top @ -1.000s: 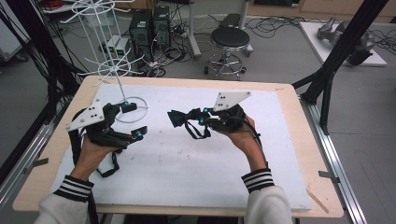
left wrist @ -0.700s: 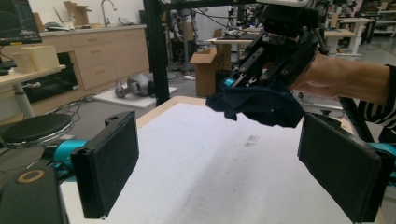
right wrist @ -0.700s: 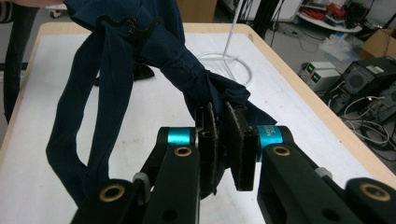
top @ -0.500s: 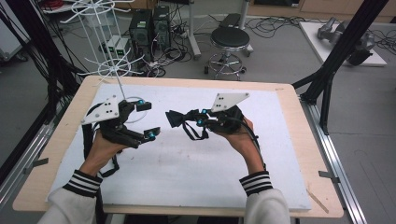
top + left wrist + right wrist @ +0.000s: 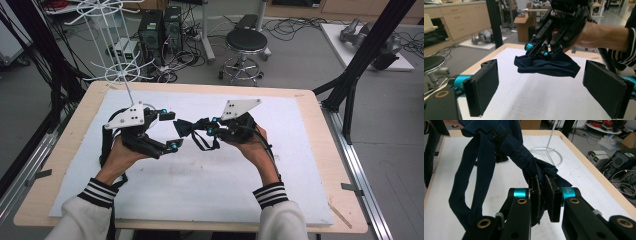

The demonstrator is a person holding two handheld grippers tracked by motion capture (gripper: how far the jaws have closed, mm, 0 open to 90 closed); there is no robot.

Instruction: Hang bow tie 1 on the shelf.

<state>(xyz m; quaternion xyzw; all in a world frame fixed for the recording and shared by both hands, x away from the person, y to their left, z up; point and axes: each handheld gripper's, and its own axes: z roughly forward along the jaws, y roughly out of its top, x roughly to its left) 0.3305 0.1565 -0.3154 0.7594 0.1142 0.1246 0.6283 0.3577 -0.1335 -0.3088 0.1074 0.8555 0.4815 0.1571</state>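
Observation:
A dark blue cloth (image 5: 183, 126) with thin straps hangs above the white mat, and my right gripper (image 5: 199, 127) is shut on it. In the right gripper view the pads (image 5: 536, 192) pinch a fold of the cloth (image 5: 486, 157), while the straps trail down to the left. My left gripper (image 5: 172, 131) stands open just left of the cloth, its jaws on either side of the cloth's end without touching. The left gripper view has the cloth (image 5: 546, 65) hanging beyond the wide-spread jaws of the left gripper (image 5: 544, 83), held by the right gripper (image 5: 540, 51).
A white wire rack (image 5: 117, 75) stands on a ring base at the table's back left, close behind the left hand. The white mat (image 5: 200, 190) covers most of the wooden table. A stool (image 5: 245, 42) and computers sit on the floor beyond, and a black frame post (image 5: 350, 85) rises at the right.
My left gripper has moved right, away from the rack's base and up to the cloth. The right gripper has kept still with the cloth in it.

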